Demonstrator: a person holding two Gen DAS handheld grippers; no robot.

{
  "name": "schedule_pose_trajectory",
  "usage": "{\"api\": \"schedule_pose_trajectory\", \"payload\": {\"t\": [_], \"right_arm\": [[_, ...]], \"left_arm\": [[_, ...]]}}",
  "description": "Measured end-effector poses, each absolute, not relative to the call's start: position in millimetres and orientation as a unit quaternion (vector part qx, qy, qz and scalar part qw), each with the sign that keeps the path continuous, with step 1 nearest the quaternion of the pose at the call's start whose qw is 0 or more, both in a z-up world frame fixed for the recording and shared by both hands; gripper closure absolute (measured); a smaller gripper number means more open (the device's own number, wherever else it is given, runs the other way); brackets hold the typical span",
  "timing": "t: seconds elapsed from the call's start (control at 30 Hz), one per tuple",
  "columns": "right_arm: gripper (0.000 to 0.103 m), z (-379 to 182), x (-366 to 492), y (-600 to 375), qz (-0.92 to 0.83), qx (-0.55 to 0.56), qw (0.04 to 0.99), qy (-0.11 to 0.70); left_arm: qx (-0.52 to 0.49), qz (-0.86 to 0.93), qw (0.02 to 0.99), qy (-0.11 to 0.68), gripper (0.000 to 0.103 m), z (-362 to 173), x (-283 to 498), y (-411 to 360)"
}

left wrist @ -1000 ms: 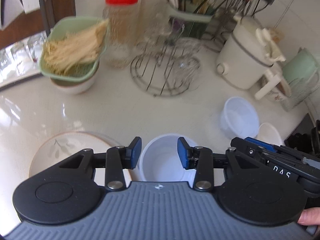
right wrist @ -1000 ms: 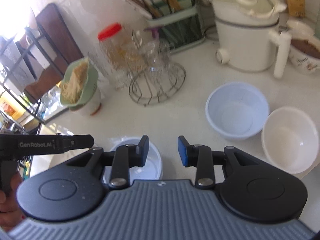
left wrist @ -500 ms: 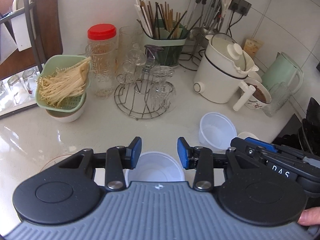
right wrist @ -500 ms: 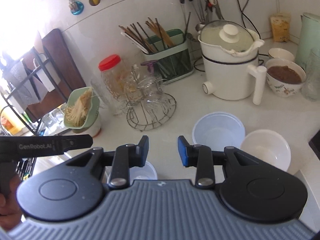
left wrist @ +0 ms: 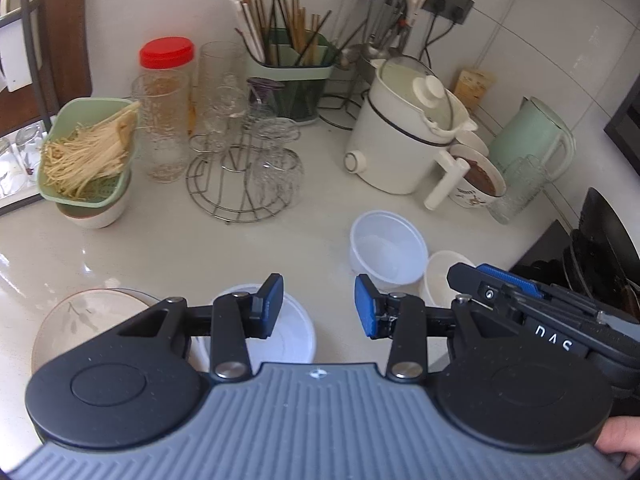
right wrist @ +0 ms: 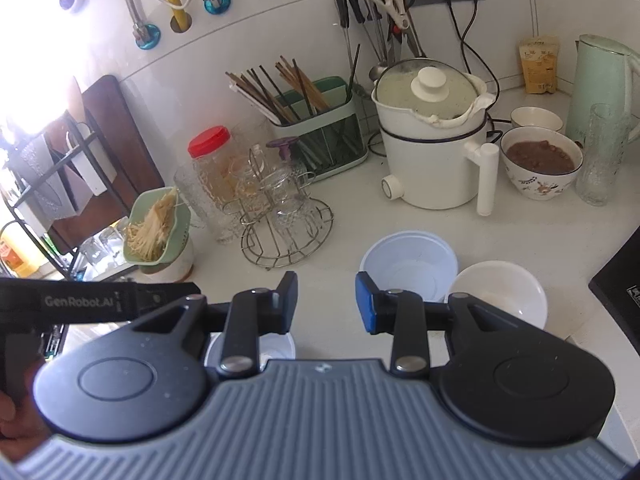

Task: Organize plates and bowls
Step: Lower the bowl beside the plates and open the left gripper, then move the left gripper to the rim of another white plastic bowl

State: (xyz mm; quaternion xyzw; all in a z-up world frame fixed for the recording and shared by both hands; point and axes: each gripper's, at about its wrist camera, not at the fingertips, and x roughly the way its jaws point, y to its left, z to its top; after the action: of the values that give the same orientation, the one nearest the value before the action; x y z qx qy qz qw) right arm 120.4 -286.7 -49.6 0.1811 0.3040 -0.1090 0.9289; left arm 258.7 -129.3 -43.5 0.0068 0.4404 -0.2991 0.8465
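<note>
While three bowls and a plate sit apart on the counter, nothing looks stacked yet. The left gripper is partly open and empty, a white bowl below its fingers and a floral plate off its left finger. The right gripper, likewise empty, has a clear bowl and a second white bowl beyond its right finger.

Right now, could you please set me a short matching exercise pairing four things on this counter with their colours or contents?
Things:
1. jar lid
2. colander
3. kettle
4. patterned bowl

Descriptions:
A. holds brown food
B. red
C. pale green, tall, with a handle
D. pale green, holds thin pale mushrooms

Pairs: 1-B, 2-D, 3-C, 4-A
</note>
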Motion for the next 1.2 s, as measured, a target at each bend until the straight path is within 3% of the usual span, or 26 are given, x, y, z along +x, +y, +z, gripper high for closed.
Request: {"api": "schedule_pose_trajectory", "payload": {"t": [0.3, 0.4, 0.73, 1.2], "right_arm": [[0.067, -38.9, 105.5, -302.3, -0.099, 0.179, 0.931, 0.303], [0.067, -38.5, 103.1, -308.3, -0.095, 0.175, 0.931, 0.305], [0.067, -40.1, 97.2, -337.4, -0.090, 0.162, 0.934, 0.304], [0.067, -52.5, 82.4, -362.1, -0.106, 0.175, 0.923, 0.326]], "left_arm": [[0.001, -0.275, 0.853, 0.443, 0.057, -37.0, 246.1, -141.0], [0.007, -0.267, 0.855, 0.445, 0.051, -38.8, 242.4, -149.7], [0.008, -0.260, 0.856, 0.446, 0.047, -41.9, 228.0, -185.6], [0.025, -0.257, 0.841, 0.476, 0.046, -55.6, 217.7, -213.2]]}}
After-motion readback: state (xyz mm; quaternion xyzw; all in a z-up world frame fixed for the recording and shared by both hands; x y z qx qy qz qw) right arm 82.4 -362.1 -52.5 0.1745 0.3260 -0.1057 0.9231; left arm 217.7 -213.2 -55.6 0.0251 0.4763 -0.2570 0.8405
